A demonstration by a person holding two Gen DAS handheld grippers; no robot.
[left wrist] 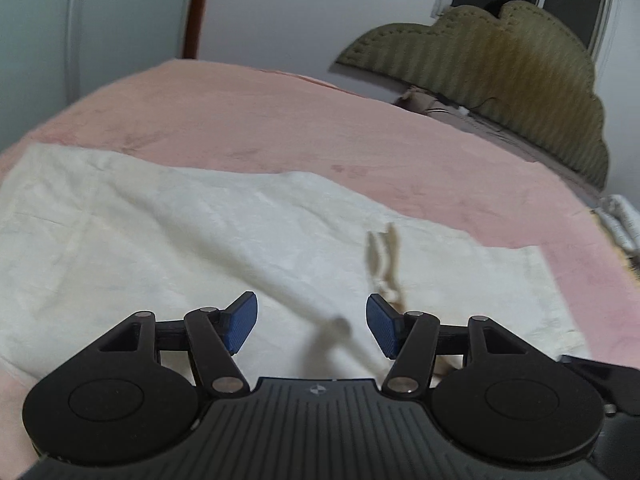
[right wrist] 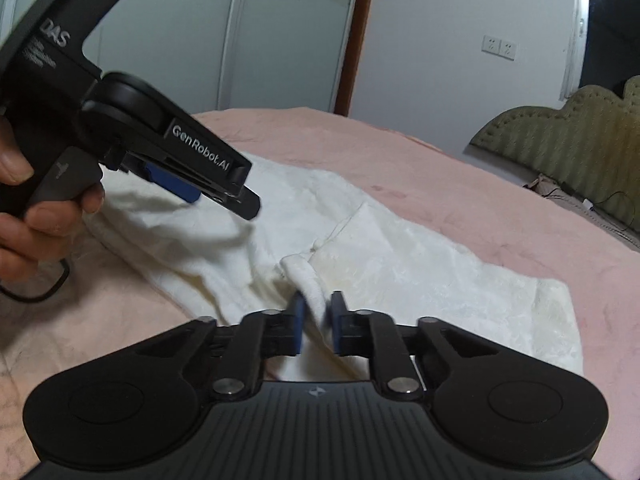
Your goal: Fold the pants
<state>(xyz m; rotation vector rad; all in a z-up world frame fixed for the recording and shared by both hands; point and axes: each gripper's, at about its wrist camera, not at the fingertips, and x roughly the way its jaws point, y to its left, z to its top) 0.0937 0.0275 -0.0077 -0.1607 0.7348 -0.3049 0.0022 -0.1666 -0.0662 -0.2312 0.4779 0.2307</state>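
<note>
- Pants: cream, spread on pink bed cover.
- Right gripper: jaws clamped on raised fold of pants.
- Left gripper: jaws apart above fabric, gripping nothing.

A home bedroom: a bed under a pink cover, a padded olive headboard, wardrobe doors with flower stickers, wall sockets

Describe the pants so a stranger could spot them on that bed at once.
Find the pink bedspread in front of the olive padded headboard. The pants lie spread across it, the only cream-white, crinkled cloth there, with a bunched fold pinched in the right gripper.
</note>
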